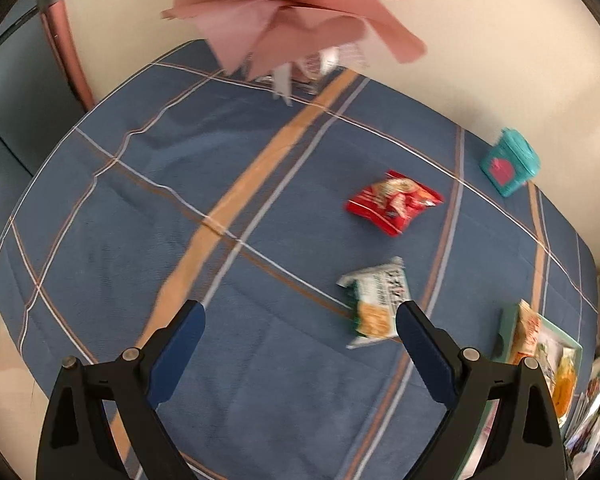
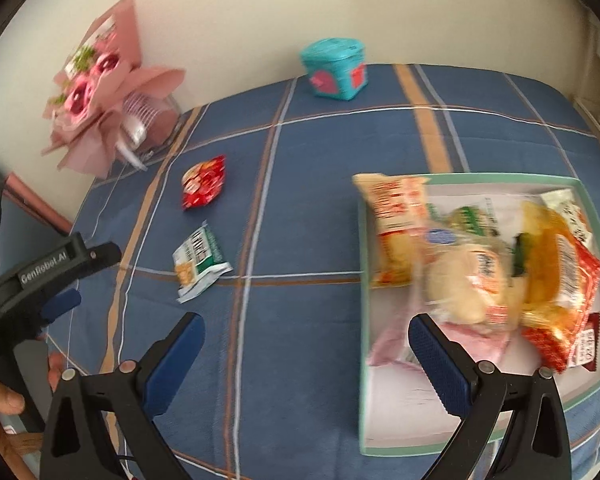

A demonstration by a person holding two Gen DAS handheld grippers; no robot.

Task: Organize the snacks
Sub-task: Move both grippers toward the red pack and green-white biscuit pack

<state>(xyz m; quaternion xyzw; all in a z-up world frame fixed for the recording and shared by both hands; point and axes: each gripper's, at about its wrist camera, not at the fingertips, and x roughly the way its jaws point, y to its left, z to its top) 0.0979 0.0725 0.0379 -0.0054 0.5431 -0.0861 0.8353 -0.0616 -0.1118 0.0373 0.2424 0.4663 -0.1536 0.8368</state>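
Over the blue plaid cloth (image 1: 260, 380), left claw (image 1: 300, 344) apart, right claw (image 2: 306, 356) apart, both empty, snack box (image 2: 596, 216) beside.

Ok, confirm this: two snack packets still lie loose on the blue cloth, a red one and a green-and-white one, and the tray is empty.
Not empty. The right wrist view shows the tray piled with snack bags. The red packet and green-and-white packet do lie loose on the cloth.
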